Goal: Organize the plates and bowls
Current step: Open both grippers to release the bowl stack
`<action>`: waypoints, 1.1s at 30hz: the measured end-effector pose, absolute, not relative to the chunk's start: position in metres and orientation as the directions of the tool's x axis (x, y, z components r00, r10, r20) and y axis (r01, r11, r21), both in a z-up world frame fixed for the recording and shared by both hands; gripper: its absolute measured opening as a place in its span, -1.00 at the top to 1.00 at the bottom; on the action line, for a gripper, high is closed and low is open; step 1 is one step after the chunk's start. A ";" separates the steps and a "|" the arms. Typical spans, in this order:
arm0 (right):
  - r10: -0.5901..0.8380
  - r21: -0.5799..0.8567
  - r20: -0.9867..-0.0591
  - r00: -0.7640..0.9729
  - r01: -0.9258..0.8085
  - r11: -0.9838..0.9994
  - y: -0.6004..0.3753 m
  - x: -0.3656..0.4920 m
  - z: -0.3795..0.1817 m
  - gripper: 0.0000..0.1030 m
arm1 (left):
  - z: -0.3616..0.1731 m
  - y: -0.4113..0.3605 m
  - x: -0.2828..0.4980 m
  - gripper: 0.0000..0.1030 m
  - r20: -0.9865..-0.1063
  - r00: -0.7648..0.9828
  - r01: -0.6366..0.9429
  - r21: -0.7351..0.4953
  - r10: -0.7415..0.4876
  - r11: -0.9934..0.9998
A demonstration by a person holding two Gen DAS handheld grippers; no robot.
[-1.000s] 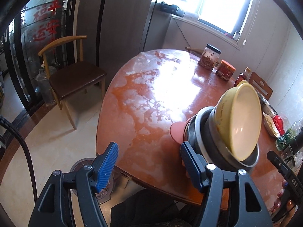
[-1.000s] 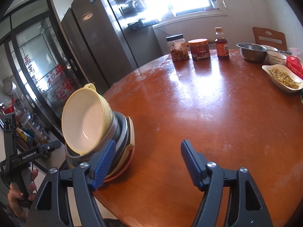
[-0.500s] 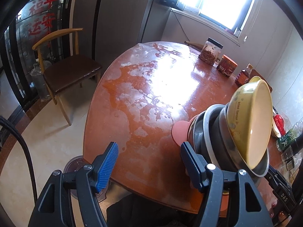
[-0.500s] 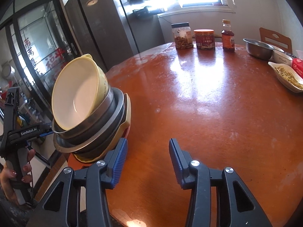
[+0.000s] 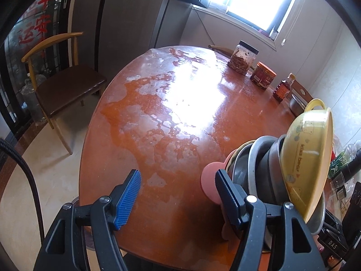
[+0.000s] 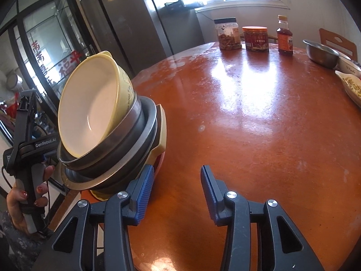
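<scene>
Stack of bowls and plates [image 6: 117, 140]: tilted steeply on its side at the near edge of the round table [image 6: 259, 117], squeezed between the two tongs, one on each flank.
Yellow bowl [image 5: 309, 164]: top of the stack, mouth facing sideways; steel bowls [image 5: 259, 164] nest under it, a pink plate [image 5: 208, 183] at the base.
Left tongs [image 5: 178, 194]: jaws parted, nothing between them; the outer side of the right-hand finger presses against the pink plate.
Right tongs [image 6: 176, 187]: jaws apart and empty, having just narrowed; the outer side of the left-hand finger leans on the stack's lower rims.
Left hand [image 6: 24, 203]: grips the left tongs' handle, just beyond the stack.
Far side, well ahead of both tongs: a clear jar [image 6: 227, 33], a red-lidded jar [image 6: 256, 38], a sauce bottle [image 6: 285, 37].
Ahead right of the right tongs: a steel basin [image 6: 320, 52] and a dish of food [image 6: 352, 88].
Left of the left tongs: a wooden chair [image 5: 65, 83].
</scene>
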State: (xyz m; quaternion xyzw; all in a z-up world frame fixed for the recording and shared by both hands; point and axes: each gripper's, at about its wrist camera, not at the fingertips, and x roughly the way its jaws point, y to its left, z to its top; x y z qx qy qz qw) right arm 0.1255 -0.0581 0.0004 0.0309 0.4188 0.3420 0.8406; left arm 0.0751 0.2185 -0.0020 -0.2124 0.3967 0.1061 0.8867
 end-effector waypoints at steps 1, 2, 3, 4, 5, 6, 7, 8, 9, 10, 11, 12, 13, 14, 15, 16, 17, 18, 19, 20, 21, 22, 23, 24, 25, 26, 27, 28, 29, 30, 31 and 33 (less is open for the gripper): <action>0.600 0.338 -0.684 0.415 -0.549 0.764 -0.058 0.126 0.000 0.12 | -0.002 0.218 0.076 -0.32 -0.745 0.667 -0.346 -0.289 0.017 0.893; 0.598 0.334 -0.685 0.416 -0.550 0.765 -0.058 0.126 0.000 0.12 | -0.001 0.218 0.078 -0.32 -0.744 0.668 -0.337 -0.280 0.018 0.899; 0.599 0.335 -0.684 0.417 -0.549 0.766 -0.058 0.127 0.000 0.12 | -0.001 0.218 0.079 -0.32 -0.742 0.671 -0.329 -0.275 0.018 0.903; 0.599 0.336 -0.683 0.417 -0.549 0.765 -0.058 0.128 0.000 0.12 | 0.000 0.218 0.080 -0.32 -0.740 0.673 -0.323 -0.273 0.016 0.906; 0.600 0.334 -0.683 0.417 -0.552 0.764 -0.058 0.127 0.000 0.12 | -0.001 0.219 0.081 -0.32 -0.738 0.674 -0.315 -0.271 0.013 0.909; 0.600 0.334 -0.683 0.416 -0.553 0.763 -0.058 0.129 0.000 0.12 | -0.001 0.218 0.083 -0.32 -0.738 0.675 -0.309 -0.270 0.010 0.912; 0.600 0.335 -0.684 0.416 -0.552 0.764 -0.058 0.129 -0.001 0.12 | -0.001 0.218 0.083 -0.32 -0.737 0.676 -0.304 -0.270 0.007 0.914; 0.597 0.331 -0.687 0.414 -0.553 0.764 -0.059 0.129 -0.001 0.12 | -0.001 0.217 0.085 -0.32 -0.737 0.676 -0.297 -0.266 0.005 0.917; 0.593 0.322 -0.692 0.412 -0.558 0.765 -0.058 0.129 -0.001 0.12 | 0.000 0.216 0.087 -0.32 -0.737 0.676 -0.288 -0.260 0.004 0.922; 0.587 0.314 -0.696 0.413 -0.560 0.766 -0.058 0.128 -0.001 0.12 | 0.000 0.214 0.089 -0.32 -0.737 0.676 -0.282 -0.256 0.002 0.925; 0.583 0.312 -0.697 0.417 -0.556 0.770 -0.059 0.128 -0.002 0.12 | 0.001 0.213 0.091 -0.32 -0.738 0.675 -0.275 -0.253 -0.001 0.928; 0.581 0.312 -0.697 0.420 -0.552 0.773 -0.060 0.128 -0.002 0.12 | 0.001 0.212 0.093 -0.32 -0.738 0.675 -0.269 -0.252 -0.005 0.929; 0.579 0.311 -0.698 0.422 -0.550 0.775 -0.062 0.128 -0.002 0.12 | 0.001 0.210 0.095 -0.32 -0.737 0.675 -0.261 -0.252 -0.010 0.932; 0.577 0.310 -0.699 0.423 -0.547 0.777 -0.063 0.128 -0.002 0.12 | 0.001 0.209 0.095 -0.32 -0.738 0.674 -0.255 -0.252 -0.014 0.933; 0.573 0.310 -0.700 0.425 -0.542 0.781 -0.065 0.129 -0.002 0.12 | 0.001 0.207 0.097 -0.31 -0.739 0.673 -0.250 -0.251 -0.018 0.935; 0.571 0.308 -0.701 0.428 -0.540 0.783 -0.067 0.129 -0.002 0.12 | 0.001 0.205 0.098 -0.31 -0.739 0.674 -0.245 -0.250 -0.021 0.937; 0.566 0.303 -0.702 0.432 -0.539 0.786 -0.069 0.130 -0.002 0.12 | 0.001 0.202 0.099 -0.31 -0.739 0.673 -0.238 -0.247 -0.024 0.939; 0.562 0.299 -0.703 0.436 -0.536 0.790 -0.071 0.130 -0.002 0.12 | 0.002 0.200 0.100 -0.31 -0.740 0.672 -0.233 -0.245 -0.026 0.941; 0.560 0.299 -0.703 0.438 -0.532 0.792 -0.073 0.130 -0.002 0.12 | 0.002 0.198 0.101 -0.31 -0.741 0.671 -0.229 -0.242 -0.027 0.943; 0.559 0.300 -0.704 0.438 -0.530 0.793 -0.076 0.131 -0.002 0.12 | 0.002 0.195 0.102 -0.31 -0.742 0.670 -0.223 -0.237 -0.028 0.946; 0.558 0.301 -0.704 0.439 -0.528 0.794 -0.078 0.131 -0.002 0.12 | 0.003 0.192 0.103 -0.31 -0.742 0.669 -0.216 -0.232 -0.029 0.948; 0.558 0.304 -0.704 0.439 -0.524 0.796 -0.080 0.132 -0.002 0.12 | 0.003 0.190 0.103 -0.31 -0.743 0.669 -0.214 -0.230 -0.029 0.949; 0.558 0.306 -0.703 0.440 -0.521 0.796 -0.083 0.132 -0.002 0.12 | 0.004 0.188 0.104 -0.31 -0.745 0.667 -0.213 -0.224 -0.026 0.951; 0.558 0.307 -0.703 0.441 -0.520 0.797 -0.085 0.132 -0.002 0.12 | 0.004 0.185 0.105 -0.31 -0.745 0.667 -0.211 -0.217 -0.022 0.953; 0.556 0.304 -0.703 0.444 -0.519 0.799 -0.087 0.132 -0.001 0.12 | 0.004 0.183 0.106 -0.30 -0.745 0.666 -0.210 -0.213 -0.020 0.954; 0.555 0.303 -0.701 0.448 -0.518 0.800 -0.089 0.132 0.000 0.12 | 0.005 0.181 0.107 -0.29 -0.747 0.664 -0.209 -0.207 -0.016 0.956; 0.555 0.303 -0.700 0.450 -0.516 0.801 -0.091 0.132 0.000 0.12 | 0.005 0.179 0.108 -0.29 -0.748 0.664 -0.209 -0.203 -0.014 0.957; 0.556 0.306 -0.699 0.450 -0.513 0.802 -0.094 0.132 0.001 0.12 | 0.005 0.177 0.109 -0.29 -0.748 0.663 -0.207 -0.199 -0.012 0.958; 0.555 0.310 -0.699 0.451 -0.509 0.803 -0.096 0.132 0.000 0.12 | 0.006 0.174 0.110 -0.29 -0.750 0.662 -0.205 -0.194 -0.010 0.959; 0.555 0.313 -0.698 0.453 -0.504 0.805 -0.098 0.133 0.000 0.12 | 0.006 0.172 0.111 -0.28 -0.750 0.661 -0.204 -0.192 -0.009 0.960; 0.554 0.314 -0.697 0.455 -0.502 0.806 -0.100 0.133 0.000 0.12 | 0.006 0.171 0.112 -0.28 -0.751 0.660 -0.203 -0.189 -0.009 0.961; 0.552 0.312 -0.693 0.463 -0.498 0.809 -0.104 0.133 0.001 0.12 | 0.007 0.166 0.114 -0.26 -0.751 0.660 -0.199 -0.181 -0.005 0.963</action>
